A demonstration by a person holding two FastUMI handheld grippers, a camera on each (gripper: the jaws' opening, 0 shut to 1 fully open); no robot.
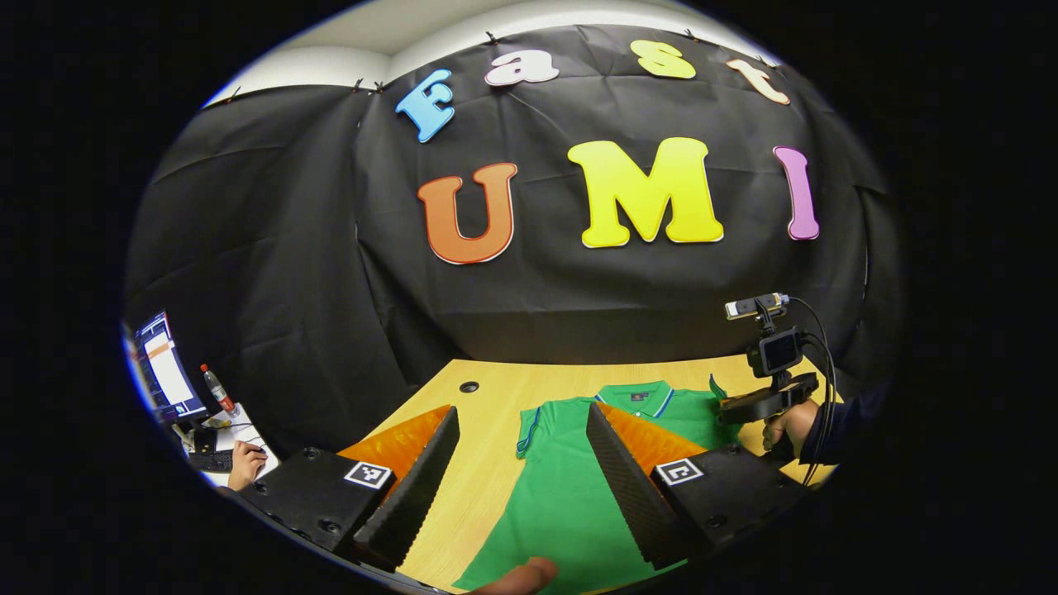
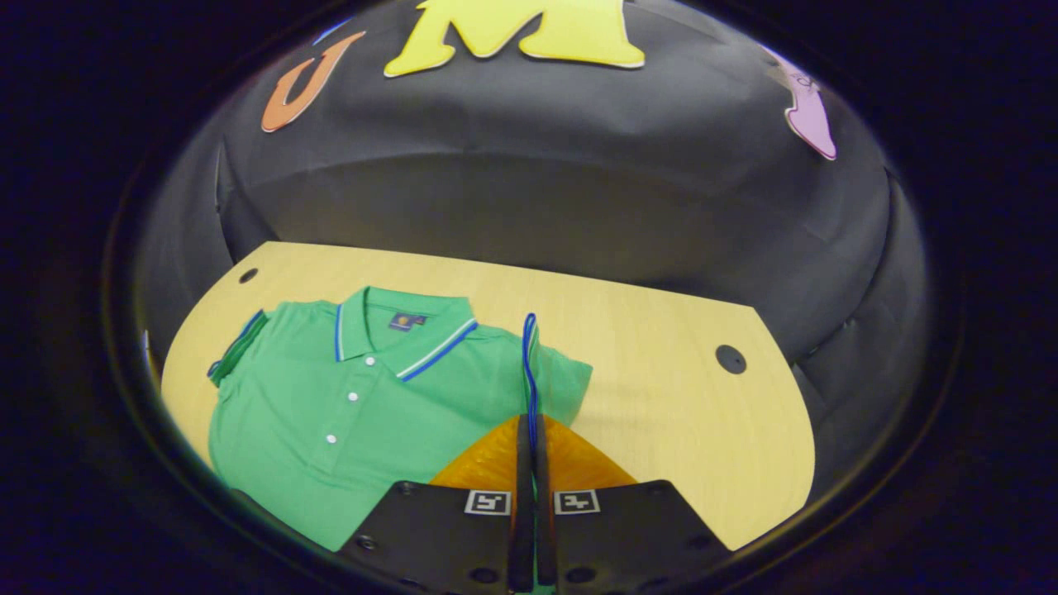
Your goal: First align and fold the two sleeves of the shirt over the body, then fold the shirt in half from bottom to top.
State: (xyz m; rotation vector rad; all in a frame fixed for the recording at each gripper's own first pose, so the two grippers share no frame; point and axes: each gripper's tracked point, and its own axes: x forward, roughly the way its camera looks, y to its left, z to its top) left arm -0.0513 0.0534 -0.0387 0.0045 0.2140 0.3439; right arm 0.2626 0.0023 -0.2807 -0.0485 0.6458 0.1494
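Right gripper [image 2: 529, 463] is pinching the shirt [image 2: 347, 413]'s sleeve [image 2: 545, 372] edge beside the body; left gripper [image 1: 521, 463] is hovering wide open, empty.

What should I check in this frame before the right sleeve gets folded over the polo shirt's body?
1. Right gripper shut on the right sleeve's blue-trimmed cuff: ok.
2. Sleeve lifted off the wooden table: ok, cuff stands up.
3. Left gripper holding the green polo shirt: not ok, open above it.
4. Left sleeve folded: not ok, it lies flat, spread outward.
5. Body flat, collar at the far side: ok.
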